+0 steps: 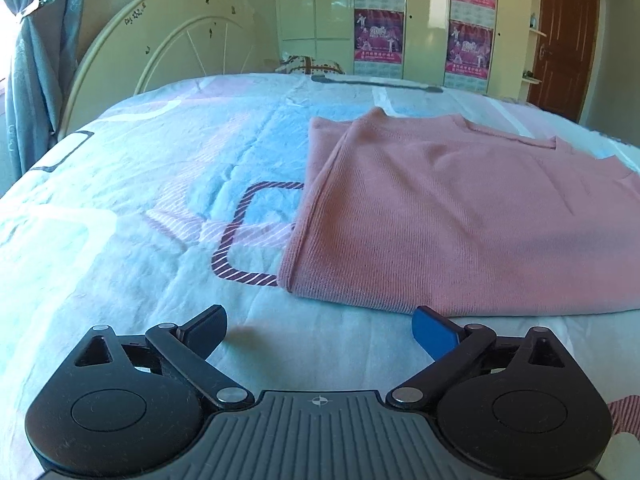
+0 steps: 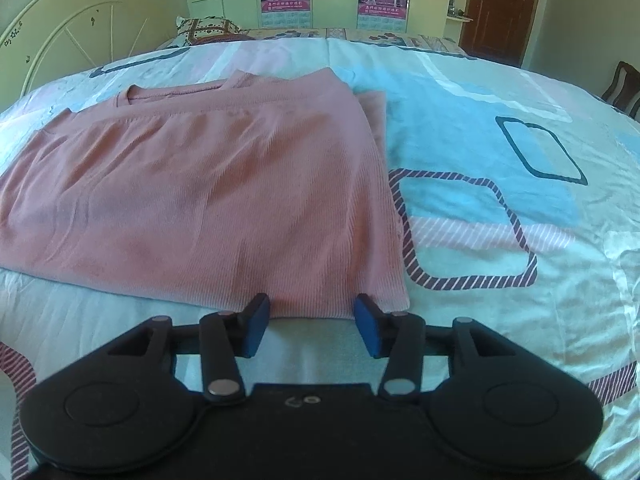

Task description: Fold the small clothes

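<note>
A pink knitted top point(image 1: 460, 220) lies flat on the bed, its sides folded in over the body and its neckline at the far end. My left gripper point(image 1: 320, 330) stands wide open just short of the top's near left corner, with only bedsheet between its fingers. In the right wrist view the same pink top point(image 2: 208, 192) fills the left and middle. My right gripper point(image 2: 312, 320) hovers at the hem near the right corner, jaws partly apart, and the pads do not press on the cloth.
The bedsheet point(image 1: 140, 220) is pale blue with pink and striped rectangle patterns. A cream headboard point(image 1: 168, 40) stands at the far left, a patterned pillow point(image 2: 208, 28) beside it. Wardrobes with posters point(image 1: 378, 16), a brown door point(image 2: 504, 4) and a chair point(image 2: 624, 84) lie beyond.
</note>
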A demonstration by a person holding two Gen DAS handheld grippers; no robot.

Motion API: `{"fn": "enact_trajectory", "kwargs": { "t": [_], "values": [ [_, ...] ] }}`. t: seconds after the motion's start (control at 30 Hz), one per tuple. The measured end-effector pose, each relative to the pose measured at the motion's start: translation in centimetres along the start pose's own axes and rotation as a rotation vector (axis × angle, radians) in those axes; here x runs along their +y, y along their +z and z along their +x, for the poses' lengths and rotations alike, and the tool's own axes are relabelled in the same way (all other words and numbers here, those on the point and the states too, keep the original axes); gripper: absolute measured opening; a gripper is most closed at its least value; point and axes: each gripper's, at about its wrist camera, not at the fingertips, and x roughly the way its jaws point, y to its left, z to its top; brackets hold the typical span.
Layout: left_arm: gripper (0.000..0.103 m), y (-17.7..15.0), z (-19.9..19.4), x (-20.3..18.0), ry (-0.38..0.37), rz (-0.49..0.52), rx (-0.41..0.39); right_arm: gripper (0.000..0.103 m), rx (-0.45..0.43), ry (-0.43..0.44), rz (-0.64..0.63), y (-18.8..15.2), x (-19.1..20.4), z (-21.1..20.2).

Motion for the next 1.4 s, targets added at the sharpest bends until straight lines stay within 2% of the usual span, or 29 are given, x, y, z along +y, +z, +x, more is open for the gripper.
{"fn": "enact_trajectory", "kwargs": {
  "t": [0.07, 0.1, 0.13, 0.17, 0.2, 0.23, 0.37, 0.53, 0.67, 0.83, 0.9, 0.97, 1.03, 1.1, 1.13, 1.2, 1.3, 1.4],
  "values": [
    [0.098, -0.5, -1.7, 0.9, -0.053, -0.085, -0.03, 0.045, -0.104, 0.065, 0.043, -0.7, -0.5, -2.3],
    [0.096, -0.9, -2.4, 1.6, -0.1, -0.158, -0.039, 0.04, -0.123, 0.099, 0.063, -1.1, -0.6, -3.0],
    [0.089, -1.3, -2.7, 2.1, -0.141, -0.228, -0.04, 0.035, -0.135, 0.123, 0.075, -1.4, -0.6, -3.5],
    [0.078, -1.7, -2.7, 2.5, -0.171, -0.297, -0.032, 0.023, -0.147, 0.142, 0.077, -1.6, -0.4, -3.9],
    [0.073, -2.0, -2.2, 2.7, -0.208, -0.357, -0.017, 0.011, -0.156, 0.159, 0.076, -1.8, -0.1, -4.1],
    [0.067, -2.3, -1.7, 2.6, -0.234, -0.393, -0.004, 0.008, -0.157, 0.176, 0.077, -1.8, 0.3, -4.3],
    [0.065, -2.9, 0.5, 1.8, -0.267, -0.54, -0.01, 0.008, -0.165, 0.213, 0.05, -1.1, 2.3, -4.4],
    [0.065, -3.1, 2.8, 2.5, -0.317, -0.794, -0.04, 0.008, -0.165, 0.242, 0.02, 0.8, 4.5, -3.3],
    [0.065, -2.1, 5.0, 2.1, -0.338, -0.82, -0.069, 0.008, -0.161, 0.27, 0.033, 2.9, 5.9, -1.2],
    [0.065, -0.6, 7.2, 1.7, -0.352, -0.824, -0.119, 0.001, -0.155, 0.302, 0.027, 6.3, 9.1, 1.7],
    [0.065, 0.1, 7.9, 1.2, -0.348, -0.779, -0.136, 0.001, -0.148, 0.307, 0.013, 7.5, 10.5, 2.7],
    [0.058, 0.8, 8.4, 0.8, -0.339, -0.738, -0.144, 0.001, -0.135, 0.308, 0.005, 8.4, 11.8, 3.8],
    [0.036, 1.1, 9.3, 1.1, -0.331, -0.755, -0.134, 0.001, -0.114, 0.308, -0.006, 8.9, 12.7, 4.9],
    [0.023, 1.2, 10.3, 1.8, -0.339, -0.814, -0.118, 0.001, -0.096, 0.303, -0.021, 9.0, 13.5, 5.8],
    [0.011, 1.2, 10.8, 2.4, -0.346, -0.844, -0.102, 0.001, -0.087, 0.302, -0.022, 9.1, 13.8, 6.2],
    [0.008, 1.2, 11.0, 3.1, -0.383, -0.891, -0.097, 0.001, -0.073, 0.303, -0.022, 9.1, 14.1, 6.7],
    [0.008, 1.7, 10.0, 3.4, -0.457, -0.879, -0.17, 0.001, -0.068, 0.315, -0.03, 8.9, 14.4, 6.9],
    [0.008, 1.6, 11.1, 3.4, -0.439, -0.858, -0.147, 0.0, -0.009, 0.274, -0.06, 8.3, 14.9, 8.6]
  ]
}}
